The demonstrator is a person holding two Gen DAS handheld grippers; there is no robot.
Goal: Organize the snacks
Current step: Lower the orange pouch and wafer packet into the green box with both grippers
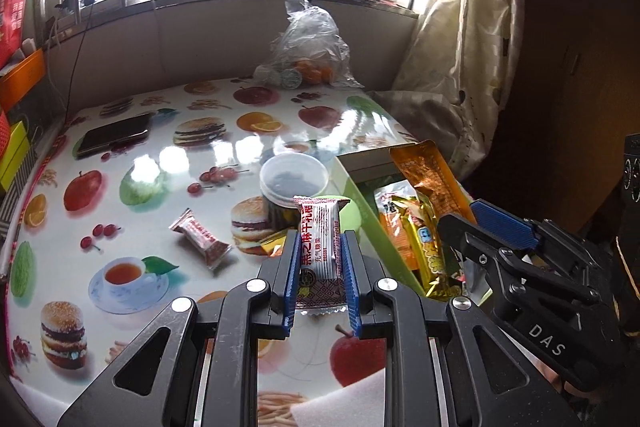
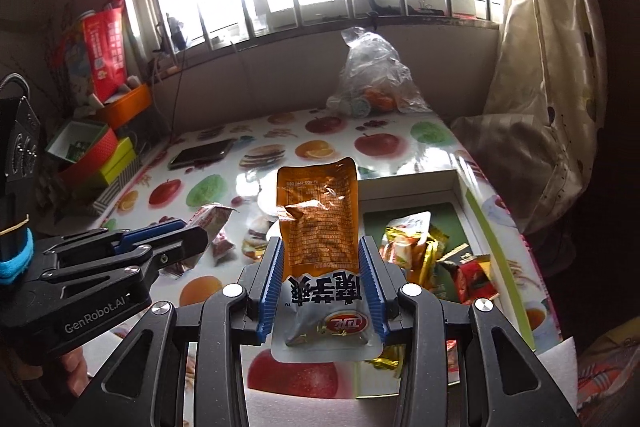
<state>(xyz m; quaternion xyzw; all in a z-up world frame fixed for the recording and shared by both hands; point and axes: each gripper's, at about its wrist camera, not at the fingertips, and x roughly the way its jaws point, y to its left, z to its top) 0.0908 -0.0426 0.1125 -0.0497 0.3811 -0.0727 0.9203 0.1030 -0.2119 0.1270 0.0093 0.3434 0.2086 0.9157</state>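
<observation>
2 handheld grippers work over a table (image 1: 168, 163) covered in a glossy cloth printed with fruit and burgers. The left gripper (image 1: 320, 259) is clamped nearly shut on a slim silver and red bar (image 1: 320, 247), held upright by its long edges. The right gripper (image 2: 320, 267) is partly closed on a flat orange pouch (image 2: 318, 223), pads pressing its 2 sides, its top standing above the fingers. A green box (image 2: 472, 203) at the table's right edge already holds several wrappers. 1 small wrapped snack (image 1: 200, 239) and a lidded tub (image 1: 294, 179) sit on the cloth beside it. Both held packs look light, crinkly and slippery; the pouch seems soft and likely to buckle, so gripping low across the sealed edges looks safest.
</observation>
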